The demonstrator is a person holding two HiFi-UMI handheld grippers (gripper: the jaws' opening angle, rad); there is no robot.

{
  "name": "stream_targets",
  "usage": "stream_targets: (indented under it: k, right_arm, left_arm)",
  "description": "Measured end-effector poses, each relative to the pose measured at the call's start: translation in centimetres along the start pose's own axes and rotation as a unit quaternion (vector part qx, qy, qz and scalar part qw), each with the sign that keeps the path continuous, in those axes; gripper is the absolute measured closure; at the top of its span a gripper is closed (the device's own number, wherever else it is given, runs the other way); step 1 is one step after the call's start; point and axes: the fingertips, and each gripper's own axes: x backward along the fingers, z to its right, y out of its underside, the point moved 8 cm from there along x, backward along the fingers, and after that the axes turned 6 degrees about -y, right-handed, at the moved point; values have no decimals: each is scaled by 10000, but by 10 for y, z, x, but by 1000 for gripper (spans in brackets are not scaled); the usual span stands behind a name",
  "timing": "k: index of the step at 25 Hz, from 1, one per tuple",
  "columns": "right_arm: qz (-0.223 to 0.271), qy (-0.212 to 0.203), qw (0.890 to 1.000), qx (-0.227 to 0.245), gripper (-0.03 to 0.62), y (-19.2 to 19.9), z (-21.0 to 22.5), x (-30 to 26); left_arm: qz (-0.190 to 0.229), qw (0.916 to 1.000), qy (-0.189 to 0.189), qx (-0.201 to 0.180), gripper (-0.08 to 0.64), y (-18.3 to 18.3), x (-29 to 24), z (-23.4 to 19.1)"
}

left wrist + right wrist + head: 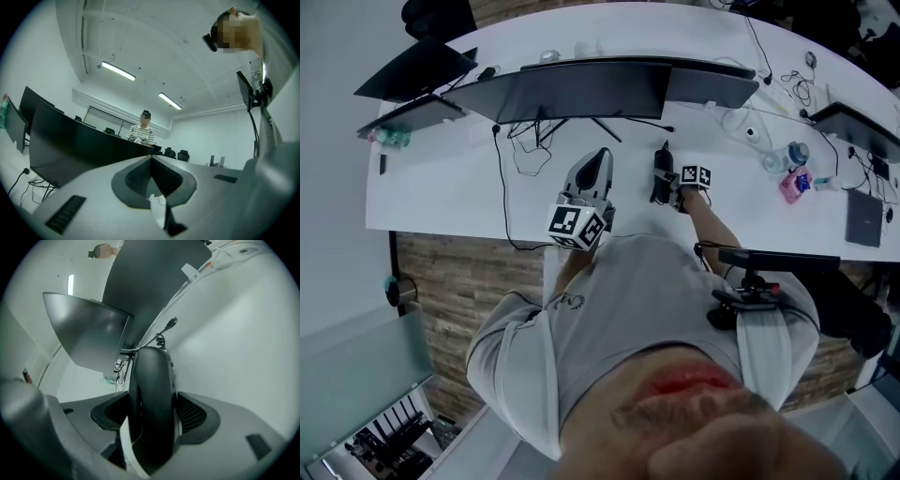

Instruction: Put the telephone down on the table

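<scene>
A black, rounded plastic telephone handset (150,376) is clamped between the jaws of the right gripper (152,401), which are spread only to its width and pressed against both of its flanks. It is held edge-up over the white curved table (450,187), apparently so that it can be lowered lengthwise onto the bare surface just below and ahead of the jaws. Whether it already touches the table cannot be told. The left gripper (151,161), beside the right one, is held with its jaws drawn together on nothing and tilted up toward the room, evidently out of the way. Beyond the right gripper's tips a wide, dark curved monitor (591,89) is set, with loose black cables (530,131) lying ahead and to the left. These are judged the nearest obstacles. A small pink object (794,183) lies well off to the right.
</scene>
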Motion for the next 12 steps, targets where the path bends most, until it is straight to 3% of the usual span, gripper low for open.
stream_targets:
  k: [4,12]
  right_arm:
    - [-68,281,9991,325,287,-3,1,5]
    - [-149,495,9976,467,287,-3,1,14]
  left_arm:
    - [-35,10000,31,6,558,2,-1,1]
    - [-32,10000,92,-13,558,-1,1,12]
